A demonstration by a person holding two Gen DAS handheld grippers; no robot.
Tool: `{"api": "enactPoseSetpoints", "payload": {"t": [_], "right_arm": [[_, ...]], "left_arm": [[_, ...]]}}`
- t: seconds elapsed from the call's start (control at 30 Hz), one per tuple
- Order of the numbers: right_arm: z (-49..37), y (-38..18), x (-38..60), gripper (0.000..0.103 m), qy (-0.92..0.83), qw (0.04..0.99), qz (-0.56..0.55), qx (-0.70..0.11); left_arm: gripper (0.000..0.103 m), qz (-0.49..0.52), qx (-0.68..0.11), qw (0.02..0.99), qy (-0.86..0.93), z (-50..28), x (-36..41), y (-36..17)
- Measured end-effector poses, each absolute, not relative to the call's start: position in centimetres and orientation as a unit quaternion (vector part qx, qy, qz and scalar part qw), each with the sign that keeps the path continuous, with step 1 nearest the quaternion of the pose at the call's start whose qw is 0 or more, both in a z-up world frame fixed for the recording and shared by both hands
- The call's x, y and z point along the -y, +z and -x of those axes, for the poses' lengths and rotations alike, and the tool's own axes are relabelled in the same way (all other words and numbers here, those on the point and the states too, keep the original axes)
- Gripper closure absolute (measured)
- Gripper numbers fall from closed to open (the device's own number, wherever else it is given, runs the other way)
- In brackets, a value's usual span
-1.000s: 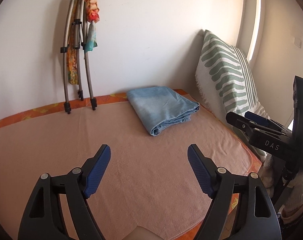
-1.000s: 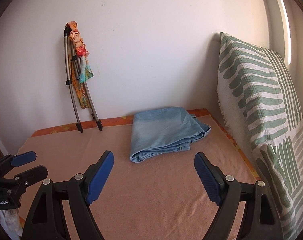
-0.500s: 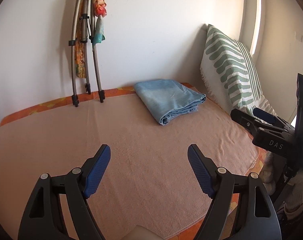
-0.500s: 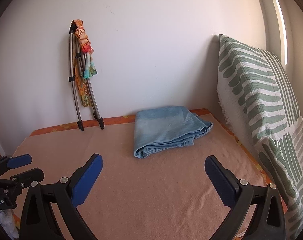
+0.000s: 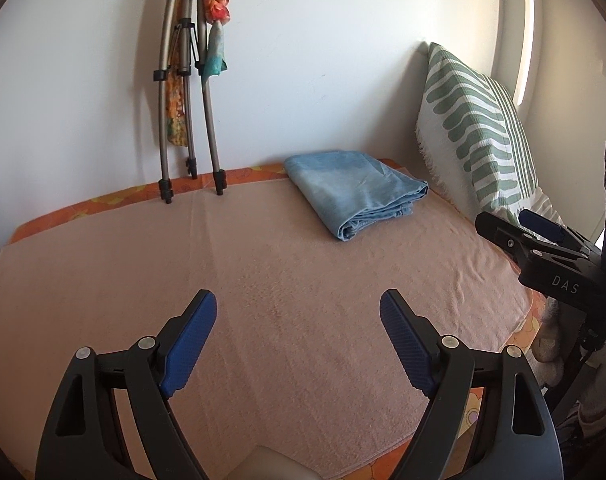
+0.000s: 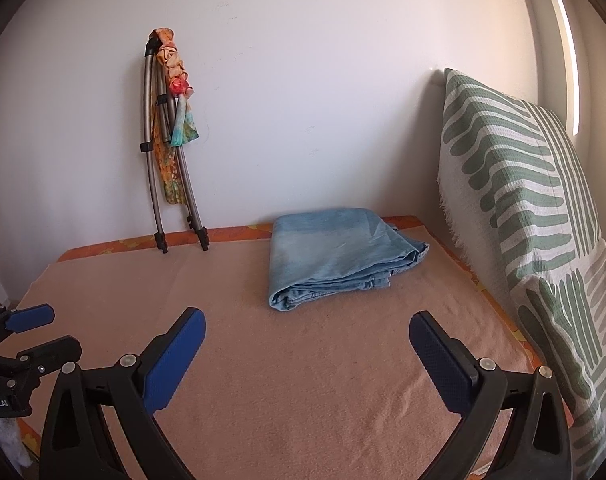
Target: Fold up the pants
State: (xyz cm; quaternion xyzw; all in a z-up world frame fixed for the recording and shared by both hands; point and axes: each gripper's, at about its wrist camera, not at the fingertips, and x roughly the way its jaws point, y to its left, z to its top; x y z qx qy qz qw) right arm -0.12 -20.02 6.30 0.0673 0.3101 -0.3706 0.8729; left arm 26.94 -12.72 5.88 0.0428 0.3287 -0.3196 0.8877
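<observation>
Nearest the cameras, the left hand-held gripper (image 5: 298, 312) has its blue-padded jaws spread and still opening, with nothing between them; only the peach towel (image 5: 263, 280) covering the bed lies below. The right hand-held gripper (image 6: 307, 334) stands spread wide, also empty, above the same towel (image 6: 303, 360). Each unit appears at the edge of the other's view: the right one at the right margin of the left view, the left one at the left margin of the right view.

Further back, the folded blue jeans (image 6: 335, 256) rest flat on the towel near the bed's far right corner, well apart from both grippers, folded edge facing the cameras (image 5: 355, 196).

Just right of the jeans, a green-striped pillow (image 6: 523, 208) leans upright. At the far left, a folded metal frame (image 6: 159, 168) draped with a colourful scarf (image 6: 175, 80) rests against the white wall.
</observation>
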Motion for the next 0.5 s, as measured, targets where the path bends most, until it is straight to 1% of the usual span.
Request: {"api": "enactPoseSetpoints", "payload": {"t": [0.27, 0.5], "right_arm": [[0.16, 6.33, 19.95, 0.000, -0.371, 0.872, -0.064, -0.311], [0.17, 6.12, 20.18, 0.000, -0.369, 0.871, -0.070, -0.315]], "left_arm": [[0.019, -0.054, -0.321, 0.893, -0.310, -26.59, 12.79, 6.02], [0.019, -0.052, -0.330, 0.891, -0.308, -26.70, 12.60, 5.91]]}}
